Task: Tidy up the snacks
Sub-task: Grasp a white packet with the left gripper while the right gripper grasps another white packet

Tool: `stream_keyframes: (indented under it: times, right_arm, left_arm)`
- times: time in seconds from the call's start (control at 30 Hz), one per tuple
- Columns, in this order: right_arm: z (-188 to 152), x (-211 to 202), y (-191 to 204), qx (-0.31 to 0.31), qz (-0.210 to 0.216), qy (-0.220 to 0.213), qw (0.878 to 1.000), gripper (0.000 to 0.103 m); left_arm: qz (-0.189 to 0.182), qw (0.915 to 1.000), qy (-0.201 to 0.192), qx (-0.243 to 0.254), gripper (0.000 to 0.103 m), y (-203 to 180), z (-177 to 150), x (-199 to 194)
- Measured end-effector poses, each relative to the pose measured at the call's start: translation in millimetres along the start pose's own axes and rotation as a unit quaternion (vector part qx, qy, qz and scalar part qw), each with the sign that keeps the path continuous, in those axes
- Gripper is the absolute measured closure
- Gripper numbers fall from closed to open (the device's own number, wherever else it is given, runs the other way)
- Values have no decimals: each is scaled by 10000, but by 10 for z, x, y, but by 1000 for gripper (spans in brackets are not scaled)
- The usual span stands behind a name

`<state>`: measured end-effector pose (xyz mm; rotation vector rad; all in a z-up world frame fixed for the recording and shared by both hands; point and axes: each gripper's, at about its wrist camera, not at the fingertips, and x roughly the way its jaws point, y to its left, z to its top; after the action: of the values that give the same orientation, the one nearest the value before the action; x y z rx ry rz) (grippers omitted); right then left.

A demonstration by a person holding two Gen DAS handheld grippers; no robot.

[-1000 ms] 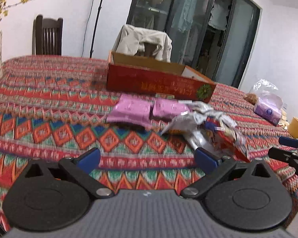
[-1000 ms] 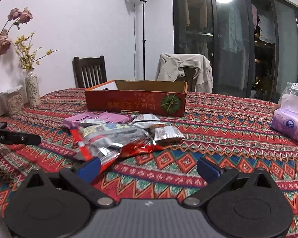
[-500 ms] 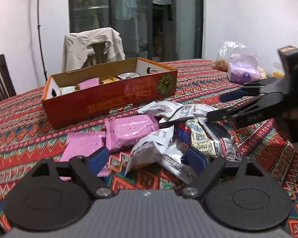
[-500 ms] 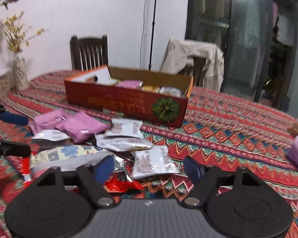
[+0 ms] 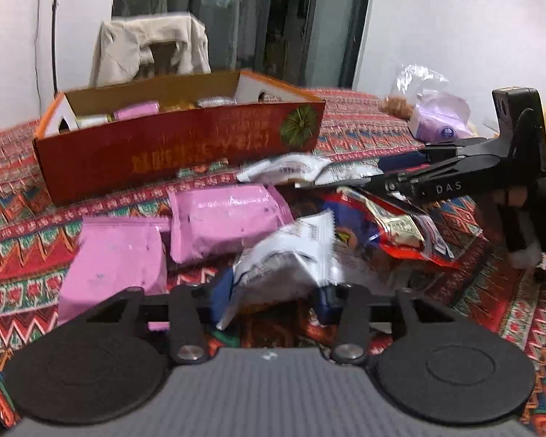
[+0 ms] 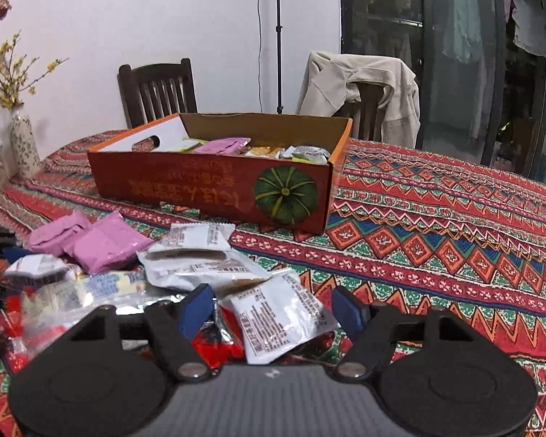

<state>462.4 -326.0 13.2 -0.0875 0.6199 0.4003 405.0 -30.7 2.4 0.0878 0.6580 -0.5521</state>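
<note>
A red cardboard box (image 5: pixel 185 153) (image 6: pixel 214 185) holds several snack packets. Loose snacks lie in front of it: two pink packets (image 5: pixel 229 218) (image 6: pixel 105 244), white and silver packets, and a red wrapper (image 5: pixel 407 240). My left gripper (image 5: pixel 276 291) has its jaws closed in on a white-silver packet (image 5: pixel 291 258). My right gripper (image 6: pixel 276 309) is open, its blue fingers on either side of a white printed packet (image 6: pixel 280 317). The right gripper also shows in the left wrist view (image 5: pixel 345 178), over the pile.
A patterned red tablecloth (image 6: pixel 436 218) covers the table. A purple tissue pack (image 5: pixel 440 123) and a plastic bag lie at the far right. A vase with flowers (image 6: pixel 22 142) stands far left. Two chairs stand behind the table.
Both grippers have moved down and forward onto the snack pile. The left jaws have closed onto the white-silver packet; the right fingers now straddle a white packet.
</note>
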Motion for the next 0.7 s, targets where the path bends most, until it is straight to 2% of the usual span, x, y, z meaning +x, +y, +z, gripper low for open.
stream_keyframes:
  times: [0.1,0.3,0.37,0.47,0.57,0.67,0.7]
  right_arm:
    - [3,6,1,-40,14,-18,10000,32]
    - [-14,44,-223,381,314,67,9988,32]
    - [-17,58,-257,483,336,82,9982,31]
    - [21,114,-247,395,190,81,9990,20]
    - [59,169,-272,285,37,70,9996,19]
    - [59,156,-290,289,-23,56,9996,25]
    - [62,144,-291,293,-35,50,9996,36]
  left_arm:
    - [-11,10000,-64,17,64,-1,-12,-7]
    - [33,10000,-80,-40,65,31,12,-66]
    - [42,9997,-200,-116,65,44,34,-155]
    - [50,9985,-499,-231,65,61,103,-340]
    - [131,9973,-663,-294,65,34,121,-490]
    - [94,9963,-736,-441,65,-19,79,-596]
    - [106,9957,-767,-504,65,-41,52,-635]
